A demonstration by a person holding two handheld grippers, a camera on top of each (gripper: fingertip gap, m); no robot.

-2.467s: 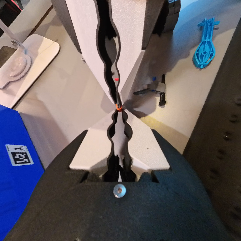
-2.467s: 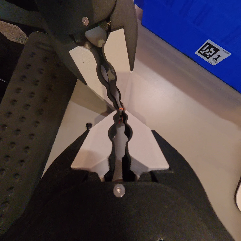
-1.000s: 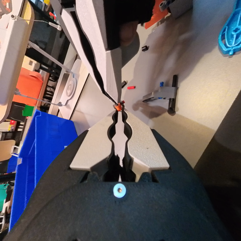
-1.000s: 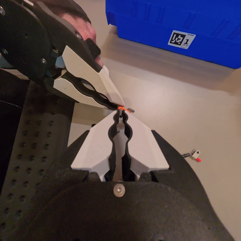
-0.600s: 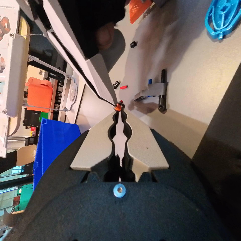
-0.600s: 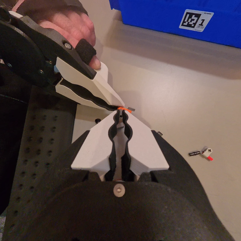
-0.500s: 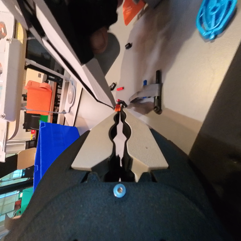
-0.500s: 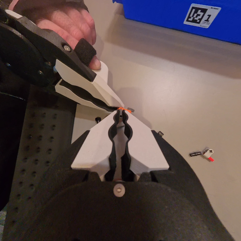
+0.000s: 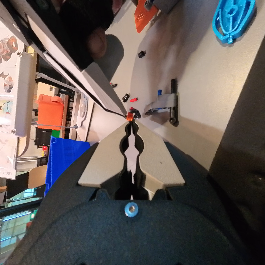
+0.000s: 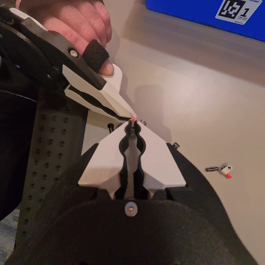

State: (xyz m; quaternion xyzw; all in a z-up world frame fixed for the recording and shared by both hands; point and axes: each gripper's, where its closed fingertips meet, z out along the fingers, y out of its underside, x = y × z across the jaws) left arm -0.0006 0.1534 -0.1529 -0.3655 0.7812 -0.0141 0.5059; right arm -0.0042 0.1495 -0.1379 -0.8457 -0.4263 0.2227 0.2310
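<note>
A tiny assembly is pinched between both gripper tips, held above the beige table [image 10: 200, 100]. It is an orange bush [image 9: 129, 117] with a small grey-black connector [image 9: 136, 113] and a red stub. My left gripper [image 9: 131, 121] is shut on the orange bush. My right gripper [image 10: 132, 123] is shut on a thin dark pin that carries the orange bush [image 10: 131, 119]; a grey end [image 10: 143, 122] sticks out to the right. The right gripper enters the left wrist view from the upper left [image 9: 100, 91]. The left gripper, held by a hand, enters the right wrist view from the upper left [image 10: 109, 97].
On the table lie a grey beam with a black axle and blue pin [image 9: 164, 103], a blue plastic tool [image 9: 233, 18], an orange panel [image 9: 143, 18], loose black and red pins [image 9: 133, 99], and a white connector with a red pin [image 10: 223, 169]. A blue bin [image 10: 200, 12] and a black perforated mat [image 10: 50, 150] flank the work spot. Left and right tips are no more than a few centimetres apart.
Both grippers stayed tip to tip on the small piece while they rolled. The left gripper swung from upright to leaning in from the left. The grey connector end now shows beside the tips.
</note>
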